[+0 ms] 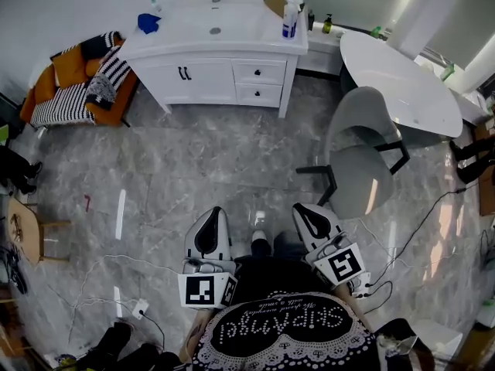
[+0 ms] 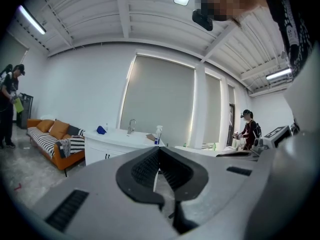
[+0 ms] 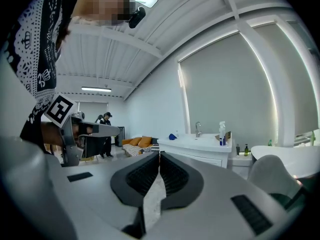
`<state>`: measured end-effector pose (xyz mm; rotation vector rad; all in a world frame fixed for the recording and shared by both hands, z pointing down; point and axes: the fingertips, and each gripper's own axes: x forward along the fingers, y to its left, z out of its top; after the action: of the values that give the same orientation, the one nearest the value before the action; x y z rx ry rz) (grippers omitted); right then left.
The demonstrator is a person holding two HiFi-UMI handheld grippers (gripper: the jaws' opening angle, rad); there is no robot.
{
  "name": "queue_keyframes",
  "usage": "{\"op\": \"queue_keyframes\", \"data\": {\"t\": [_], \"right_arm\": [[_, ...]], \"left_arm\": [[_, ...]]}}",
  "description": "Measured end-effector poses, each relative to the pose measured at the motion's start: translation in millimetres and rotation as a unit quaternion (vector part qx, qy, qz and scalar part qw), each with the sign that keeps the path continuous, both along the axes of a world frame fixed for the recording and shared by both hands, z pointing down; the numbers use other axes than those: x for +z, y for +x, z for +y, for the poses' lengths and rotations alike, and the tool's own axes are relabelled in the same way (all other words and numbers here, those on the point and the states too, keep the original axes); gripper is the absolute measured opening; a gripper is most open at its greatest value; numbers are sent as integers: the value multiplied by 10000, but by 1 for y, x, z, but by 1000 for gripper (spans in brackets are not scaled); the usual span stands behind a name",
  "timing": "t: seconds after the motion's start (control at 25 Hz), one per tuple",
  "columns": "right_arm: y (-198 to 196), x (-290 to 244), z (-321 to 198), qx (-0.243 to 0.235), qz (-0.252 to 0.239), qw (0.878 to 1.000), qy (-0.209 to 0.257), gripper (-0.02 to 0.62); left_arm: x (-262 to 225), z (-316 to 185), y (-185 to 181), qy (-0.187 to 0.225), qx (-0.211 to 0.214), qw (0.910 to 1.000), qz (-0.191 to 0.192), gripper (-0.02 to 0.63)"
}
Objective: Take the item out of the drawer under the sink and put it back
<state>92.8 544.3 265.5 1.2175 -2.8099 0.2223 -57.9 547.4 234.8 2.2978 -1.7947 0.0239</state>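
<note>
Left gripper (image 1: pixel 213 210) — ribbed black pads pressed together, nothing between them. Right gripper (image 1: pixel 298 207) likewise closed and empty. Both are held close to the body over the glossy grey marbled floor (image 1: pixel 193 161). The smooth white box-shaped vanity (image 1: pixel 203 82) stands well apart ahead; its two small drawers (image 1: pixel 260 73) are shut — the item is hidden.
</note>
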Motion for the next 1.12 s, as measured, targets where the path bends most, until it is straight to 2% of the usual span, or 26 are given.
{"op": "queue_keyframes", "data": {"t": [0.44, 0.56, 0.76, 1.12], "right_arm": [[-4, 7, -29, 91, 10, 9999, -129, 20], [-3, 18, -38, 60, 51, 9995, -306, 19], [-3, 23, -79, 38, 5, 9994, -339, 20], [3, 15, -170, 83, -14, 9997, -217, 20]], "left_arm": [[14, -24, -10, -229, -93, 9996, 134, 3], [20, -37, -8, -306, -99, 9994, 161, 3], [28, -78, -7, -409, -120, 9990, 161, 3], [21, -170, 4, -290, -52, 9993, 251, 3]]}}
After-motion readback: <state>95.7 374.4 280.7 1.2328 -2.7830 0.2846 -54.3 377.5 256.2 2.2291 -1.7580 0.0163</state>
